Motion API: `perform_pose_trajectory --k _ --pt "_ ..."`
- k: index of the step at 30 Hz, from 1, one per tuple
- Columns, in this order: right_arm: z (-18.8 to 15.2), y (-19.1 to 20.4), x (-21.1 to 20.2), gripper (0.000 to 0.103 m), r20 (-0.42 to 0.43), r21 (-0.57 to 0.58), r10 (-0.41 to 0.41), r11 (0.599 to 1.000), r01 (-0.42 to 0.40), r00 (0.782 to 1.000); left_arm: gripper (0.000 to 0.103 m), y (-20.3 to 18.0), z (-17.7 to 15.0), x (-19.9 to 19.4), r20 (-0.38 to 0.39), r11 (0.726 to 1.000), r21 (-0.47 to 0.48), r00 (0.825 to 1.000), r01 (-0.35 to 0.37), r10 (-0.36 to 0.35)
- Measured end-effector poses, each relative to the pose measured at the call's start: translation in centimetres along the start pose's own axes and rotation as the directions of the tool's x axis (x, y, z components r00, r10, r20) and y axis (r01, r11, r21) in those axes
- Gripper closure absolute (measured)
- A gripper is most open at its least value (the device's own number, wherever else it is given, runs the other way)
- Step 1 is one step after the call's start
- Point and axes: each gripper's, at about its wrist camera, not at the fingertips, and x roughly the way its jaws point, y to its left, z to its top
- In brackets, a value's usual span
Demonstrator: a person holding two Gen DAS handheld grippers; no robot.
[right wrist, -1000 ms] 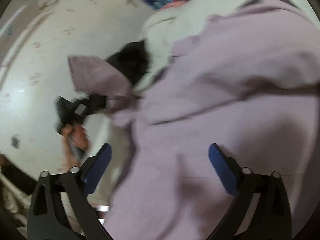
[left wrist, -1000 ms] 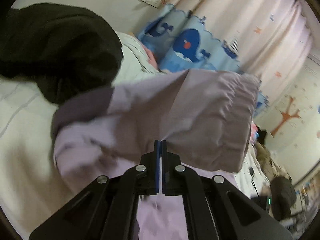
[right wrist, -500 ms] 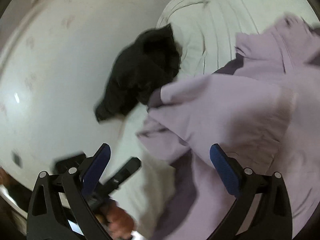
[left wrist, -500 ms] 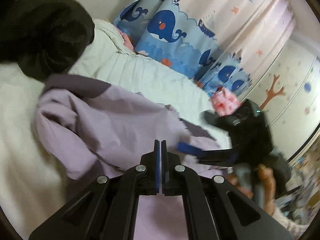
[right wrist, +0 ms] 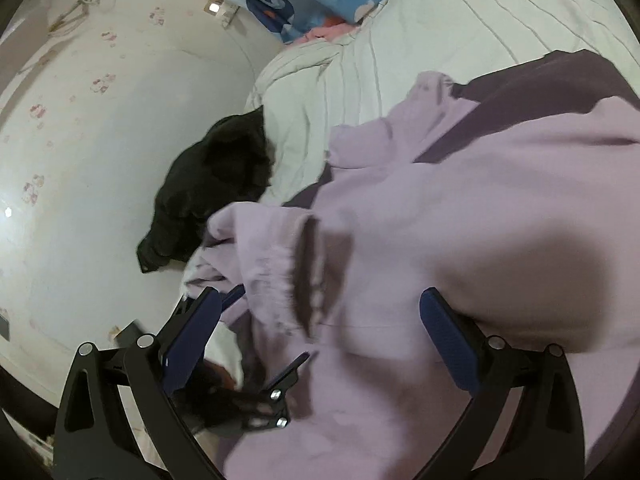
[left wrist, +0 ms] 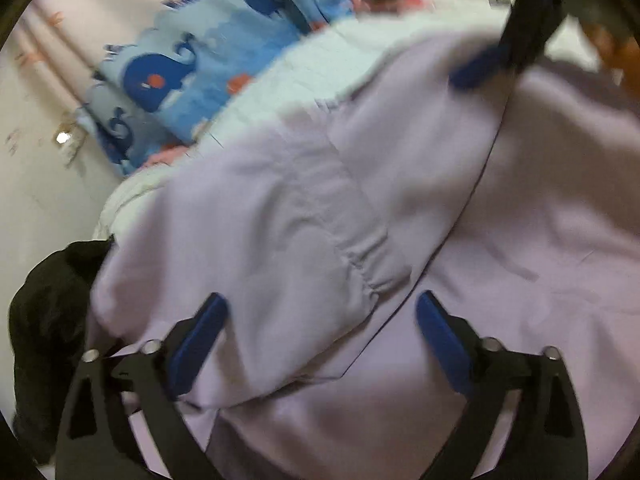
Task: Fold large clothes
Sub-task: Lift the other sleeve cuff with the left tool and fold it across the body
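At the left edge of my left wrist view, a black garment (left wrist: 48,320) lies bunched beside the lilac jacket (left wrist: 280,220), which fills the centre and right of the frame, spread over the pale bed (left wrist: 340,52). A whale-print pillow (left wrist: 180,72) sits at upper left. My left claw (left wrist: 320,344) is spread wide with nothing between its pads, hovering over a folded sleeve with a gathered cuff. My right claw (right wrist: 320,344) is likewise wide and holds nothing, above the jacket's rumpled middle in the right wrist view. I judge the loose sleeve could slide off and undo the fold, since nothing pins it. The black garment touching the jacket's edge could get dragged along.
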Motion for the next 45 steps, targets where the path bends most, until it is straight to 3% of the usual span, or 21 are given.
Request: perform_pose_trajectory --k 2,3,4,7,10,12,16,18,21,22,25,28,30,33,34,37,39,41,43,44,45 --pt "0.0 -2.0 0.4 0.007 -0.029 0.033 -0.006 0.999 0.007 1.000 0.010 0.7 0.1 1.3 -0.022 0.999 -0.045 0.999 0.031 -0.032" --pt "-0.2 -2.7 0.2 0.007 -0.039 0.044 0.002 0.999 -0.001 0.999 0.029 2.0 0.1 1.4 -0.007 0.988 -0.129 0.996 0.083 -0.085" --pt "-0.3 -3.3 0.2 0.007 -0.042 0.052 0.012 0.999 -0.010 0.999 0.045 4.0 0.1 1.0 0.034 0.954 -0.252 0.987 0.161 -0.157" --pt "-0.8 -2.8 -0.5 0.007 -0.042 0.030 0.053 0.998 -0.052 0.998 0.067 7.4 -0.4 -0.5 0.135 0.858 -0.438 0.963 0.268 -0.232" --pt "-0.7 -1.0 -1.4 0.007 -0.044 -0.013 0.104 0.994 -0.105 0.994 0.070 9.3 -1.0 -2.3 0.238 0.772 -0.509 0.924 0.380 -0.298" --pt "-0.5 0.6 -1.9 0.007 -0.029 -0.079 0.080 0.993 -0.082 0.996 0.069 9.6 -1.3 -3.7 0.286 0.736 -0.482 0.879 0.476 -0.382" --pt "-0.2 -1.6 1.8 0.007 -0.158 0.002 0.007 1.000 -0.007 0.987 0.069 9.6 -1.7 -3.0 0.224 0.725 -0.494 0.876 0.480 -0.427" --pt "-0.6 -4.0 3.8 0.011 -0.198 0.046 -0.015 0.999 0.024 0.980 0.069 9.9 -2.1 -2.4 0.237 0.683 -0.521 0.855 0.513 -0.461" --pt "-0.8 -4.9 4.2 0.015 -0.204 0.046 -0.066 0.996 0.077 0.977 0.066 11.2 -3.5 -2.0 0.307 0.577 -0.555 0.792 0.599 -0.527" --pt "-0.7 -4.8 4.4 0.015 -0.216 0.029 -0.083 0.995 0.092 0.973 0.058 11.9 -4.1 -1.6 0.313 0.565 -0.570 0.794 0.596 -0.522" --pt "-0.8 -3.7 5.0 0.015 -0.264 -0.060 -0.164 0.986 0.153 0.950 0.053 13.2 -5.0 -0.8 0.278 0.583 -0.616 0.838 0.530 -0.469" --pt "-1.3 -2.3 5.3 0.015 -0.292 -0.137 -0.245 0.967 0.213 0.925 0.078 14.5 -5.5 -1.8 0.348 0.540 -0.673 0.861 0.505 -0.372" --pt "-1.7 -1.5 4.6 0.015 -0.292 -0.146 -0.263 0.963 0.229 0.920 0.082 16.3 -5.5 -3.5 0.442 0.499 -0.680 0.844 0.537 -0.305" --pt "-1.2 1.9 0.1 0.014 -0.098 -0.160 -0.074 0.985 0.058 0.992 0.082 19.0 -5.2 -7.9 0.583 0.466 -0.649 0.787 0.601 -0.202" --pt "-1.2 3.1 -0.8 0.010 -0.049 -0.205 -0.053 0.978 0.042 0.997 0.083 19.8 -5.2 -8.9 0.608 0.461 -0.643 0.774 0.611 -0.178" --pt "-2.4 9.2 1.0 0.007 -0.026 -0.449 -0.122 0.888 0.098 0.992 0.083 22.7 -6.1 -12.7 0.671 0.436 -0.639 0.736 0.634 -0.086" --pt "-5.4 13.4 5.2 0.007 -0.085 -0.694 -0.258 0.708 0.129 0.962 0.083 24.3 -7.4 -14.8 0.694 0.417 -0.646 0.720 0.639 -0.029" --pt "-9.3 15.6 9.5 0.007 -0.117 -0.869 -0.412 0.484 0.108 0.904 0.083 25.0 -8.5 -16.1 0.693 0.409 -0.658 0.721 0.632 -0.001" --pt "-11.5 15.5 12.8 0.010 -0.035 -0.935 -0.546 0.313 0.165 0.837 0.083 25.2 -9.6 -16.8 0.689 0.408 -0.664 0.725 0.626 0.009" --pt "-12.0 14.4 14.1 0.032 -0.030 -0.941 -0.591 0.289 0.177 0.806 0.083 25.3 -10.3 -17.1 0.688 0.403 -0.668 0.725 0.626 0.014" --pt "-11.8 13.6 14.8 0.047 -0.056 -0.930 -0.599 0.323 0.177 0.799 0.083 25.4 -10.9 -17.4 0.689 0.394 -0.672 0.725 0.628 0.020"
